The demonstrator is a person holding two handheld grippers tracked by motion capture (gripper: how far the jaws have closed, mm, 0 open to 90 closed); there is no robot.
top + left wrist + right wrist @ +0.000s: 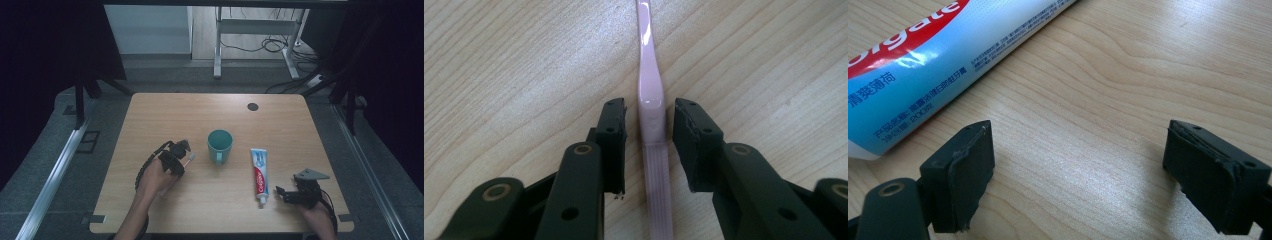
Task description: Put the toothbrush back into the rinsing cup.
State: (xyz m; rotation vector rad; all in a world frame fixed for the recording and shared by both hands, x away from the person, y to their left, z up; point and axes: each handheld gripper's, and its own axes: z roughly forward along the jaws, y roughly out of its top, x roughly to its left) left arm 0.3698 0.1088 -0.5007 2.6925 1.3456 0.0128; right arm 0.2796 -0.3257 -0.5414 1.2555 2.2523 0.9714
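Note:
A pink toothbrush [651, 100] lies flat on the wooden table [165, 115]. Its handle runs between the jaws of my left gripper [650, 112], with a thin gap on each side, so the pads do not press it. From above, the left gripper [179, 154] is left of a teal cup [220, 145], and the pale toothbrush [190, 158] sticks out toward the cup. A toothpaste tube [259, 175] lies right of the cup, cap toward the front edge. Just right of the cap, my right gripper [282, 192] stands wide open. The right gripper [1078, 150] has bare wood between its jaws and the toothpaste tube [923, 65] at its upper left.
A small dark round grommet [253, 106] sits in the tabletop near the far edge. Bare wood stretches across the far half of the table. Beyond it are a grey floor, white desk legs and cables. The front edge lies close behind both hands.

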